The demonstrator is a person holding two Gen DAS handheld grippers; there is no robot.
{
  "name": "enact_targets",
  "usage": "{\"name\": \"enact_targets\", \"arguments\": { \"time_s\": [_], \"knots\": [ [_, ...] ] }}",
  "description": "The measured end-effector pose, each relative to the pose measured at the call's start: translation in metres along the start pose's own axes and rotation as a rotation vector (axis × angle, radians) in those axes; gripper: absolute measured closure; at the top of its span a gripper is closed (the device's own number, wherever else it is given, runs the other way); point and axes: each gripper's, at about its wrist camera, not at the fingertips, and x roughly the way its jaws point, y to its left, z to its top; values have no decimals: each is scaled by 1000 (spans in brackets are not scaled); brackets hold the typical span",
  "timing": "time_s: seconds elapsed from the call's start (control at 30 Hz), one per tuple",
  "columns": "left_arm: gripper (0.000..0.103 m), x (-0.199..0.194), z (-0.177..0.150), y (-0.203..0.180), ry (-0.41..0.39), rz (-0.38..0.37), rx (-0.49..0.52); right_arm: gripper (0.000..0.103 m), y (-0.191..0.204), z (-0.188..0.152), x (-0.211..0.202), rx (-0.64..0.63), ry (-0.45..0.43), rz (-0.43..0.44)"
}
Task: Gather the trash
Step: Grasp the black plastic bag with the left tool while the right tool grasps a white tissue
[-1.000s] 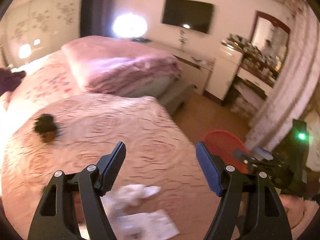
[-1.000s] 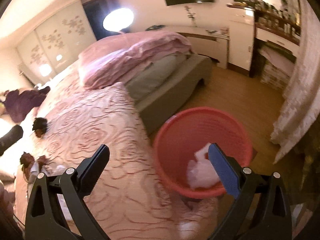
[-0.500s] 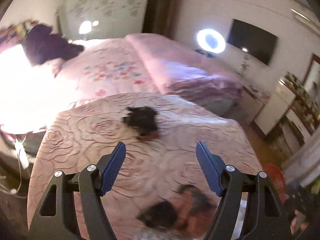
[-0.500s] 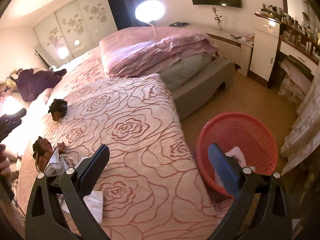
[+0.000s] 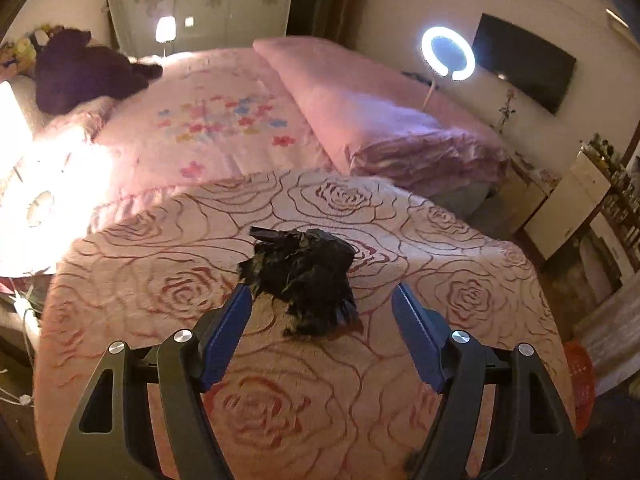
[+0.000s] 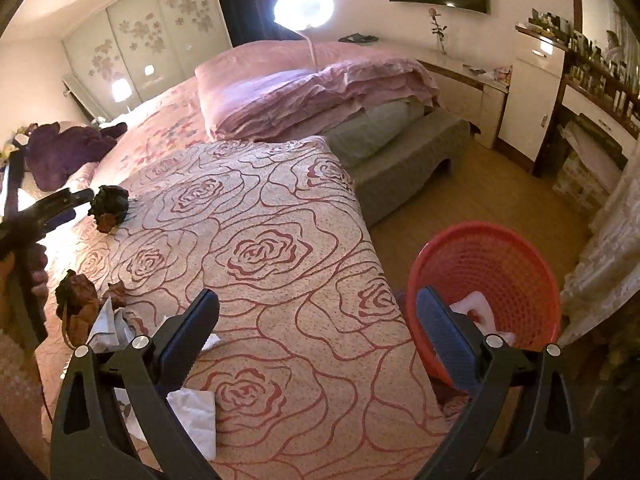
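Observation:
A crumpled black plastic wad lies on the rose-patterned bedspread. My left gripper is open, its blue pads on either side of the wad's near end, not pressing on it. The right wrist view shows the same black wad with the left gripper right beside it. My right gripper is open and holds nothing, above the bed's near edge. To its right the red mesh basket stands on the floor with white trash inside.
More trash lies near the bed's left corner: a brown-and-dark clump, white tissues and a flat tissue. A folded pink quilt and a purple garment lie farther back. The basket's rim shows at right.
My left gripper swung left from the tissues across the bed and closed in on the black wad, staying open. My right gripper shifted from above the basket to over the bed's edge.

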Motion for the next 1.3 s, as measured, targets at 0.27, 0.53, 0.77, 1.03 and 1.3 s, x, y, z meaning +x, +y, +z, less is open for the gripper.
{"name": "enact_targets", "arguments": {
  "time_s": [0.27,0.53,0.77,1.03,1.3],
  "knots": [
    [47,36,1,3,70,9,-5,7,-2,2,12,8,24,-16],
    [71,41,-6,12,69,8,6,7,-1,1,18,7,41,-12],
    [73,16,-10,14,32,-2,2,7,15,-4,15,-42,35,32],
    [73,-34,-22,18,-33,-30,-15,7,46,-16,4,-150,31,145],
    [73,-84,-43,20,-93,-45,-18,7,76,-42,-5,-290,84,289]
  ]
}}
